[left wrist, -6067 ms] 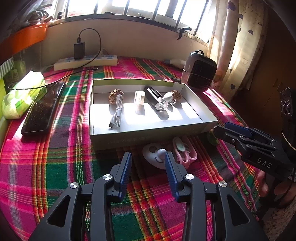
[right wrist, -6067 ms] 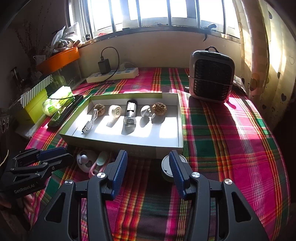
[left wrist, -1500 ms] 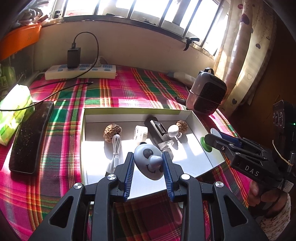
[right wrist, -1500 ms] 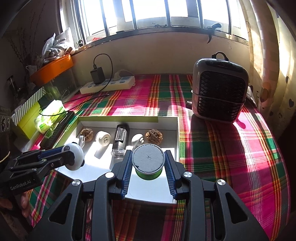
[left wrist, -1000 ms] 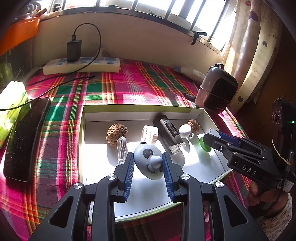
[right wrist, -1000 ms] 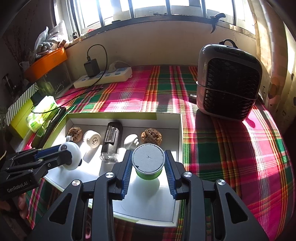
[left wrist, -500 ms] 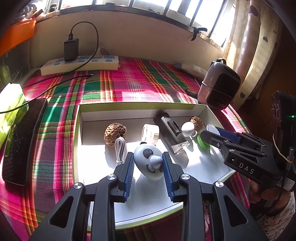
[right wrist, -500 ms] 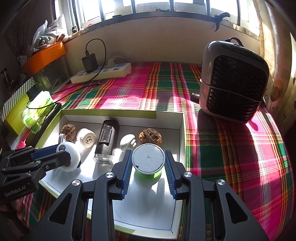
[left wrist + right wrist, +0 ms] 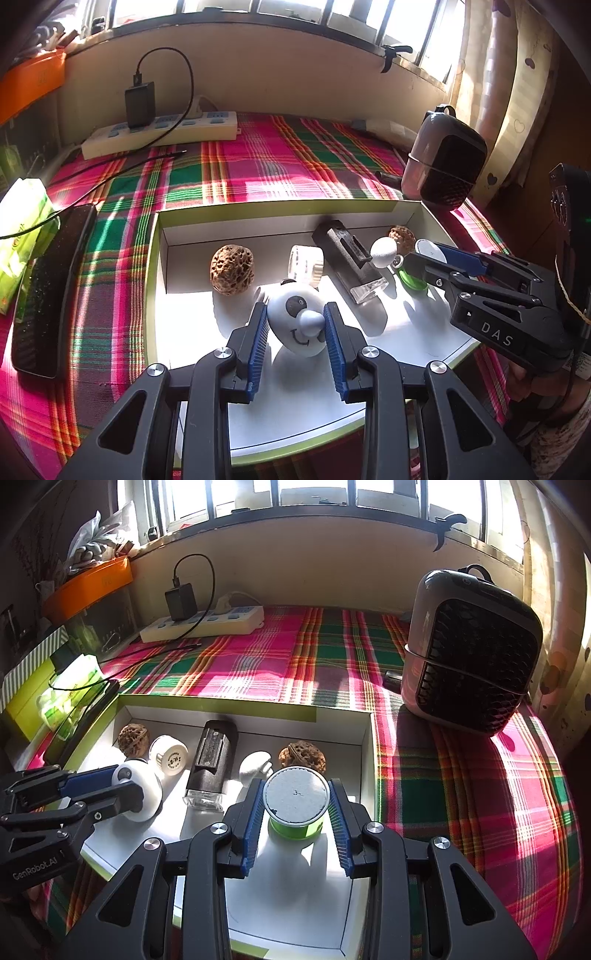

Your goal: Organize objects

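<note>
The left gripper is seen over the shallow white box, its jaws narrowed and clamped on a white panda-faced toy that is pressed by a blue pad on each side. The toy is held above the near middle of the box floor; whether it touches the floor cannot be told. The right gripper is likewise closed on a small green container with a grey lid, gripped at both sides and held over the right part of the box, just in front of the right-hand walnut.

Inside the box, along the far wall, the following are counted: two walnuts, the left walnut near the left wall and the other near the right wall; one white cylindrical plug adapter; one black rectangular device with a clear end, laid lengthwise; and one small white knob-shaped piece just beside the right-hand walnut. A white cable loop is partly hidden behind the toy.

The box is set on a plaid-covered counter. Outside the box, one white power strip with one black charger plugged in, one dark phone, one green tissue pack and one small grey heater are seen.
</note>
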The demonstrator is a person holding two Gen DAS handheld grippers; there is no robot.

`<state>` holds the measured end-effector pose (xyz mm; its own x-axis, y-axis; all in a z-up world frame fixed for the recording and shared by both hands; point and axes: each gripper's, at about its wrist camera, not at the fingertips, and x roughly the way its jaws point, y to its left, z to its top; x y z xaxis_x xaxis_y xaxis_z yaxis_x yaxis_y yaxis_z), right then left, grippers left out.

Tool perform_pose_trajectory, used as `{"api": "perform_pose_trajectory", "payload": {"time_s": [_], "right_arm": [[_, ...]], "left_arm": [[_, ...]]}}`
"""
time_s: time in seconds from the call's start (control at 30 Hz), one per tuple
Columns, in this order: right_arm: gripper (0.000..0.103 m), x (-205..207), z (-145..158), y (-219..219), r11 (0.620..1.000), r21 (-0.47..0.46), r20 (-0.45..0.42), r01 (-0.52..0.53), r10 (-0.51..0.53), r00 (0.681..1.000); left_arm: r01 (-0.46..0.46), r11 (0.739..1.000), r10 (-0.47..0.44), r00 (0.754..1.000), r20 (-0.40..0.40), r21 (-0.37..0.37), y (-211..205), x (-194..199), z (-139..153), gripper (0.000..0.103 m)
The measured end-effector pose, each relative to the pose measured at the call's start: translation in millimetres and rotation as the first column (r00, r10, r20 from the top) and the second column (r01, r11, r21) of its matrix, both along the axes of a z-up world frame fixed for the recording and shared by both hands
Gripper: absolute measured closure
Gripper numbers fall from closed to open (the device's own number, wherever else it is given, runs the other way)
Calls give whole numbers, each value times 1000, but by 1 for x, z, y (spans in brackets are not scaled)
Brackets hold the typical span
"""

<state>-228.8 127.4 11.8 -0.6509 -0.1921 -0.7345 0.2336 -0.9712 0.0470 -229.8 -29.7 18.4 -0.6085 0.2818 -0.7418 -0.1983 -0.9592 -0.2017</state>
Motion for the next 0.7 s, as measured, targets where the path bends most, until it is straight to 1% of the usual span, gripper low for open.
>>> {"api": "perform_pose_trajectory", "payload": {"time_s": [0.3, 0.6, 0.7], "right_arm": [[67, -1, -1, 1, 1000, -23, 5, -11, 11, 1000], [67, -4, -2, -3, 999, 37, -25, 0, 1, 1000], [67, -5, -2, -2, 999, 40, -33, 1, 1, 999]], "left_arm": [[-1, 1000, 1, 1000, 1, 2, 0, 0, 0, 74], [-2, 1000, 2, 1000, 0, 2, 0, -1, 0, 74], [-1, 1000, 1, 1000, 0, 1, 0, -1, 0, 74]]}}
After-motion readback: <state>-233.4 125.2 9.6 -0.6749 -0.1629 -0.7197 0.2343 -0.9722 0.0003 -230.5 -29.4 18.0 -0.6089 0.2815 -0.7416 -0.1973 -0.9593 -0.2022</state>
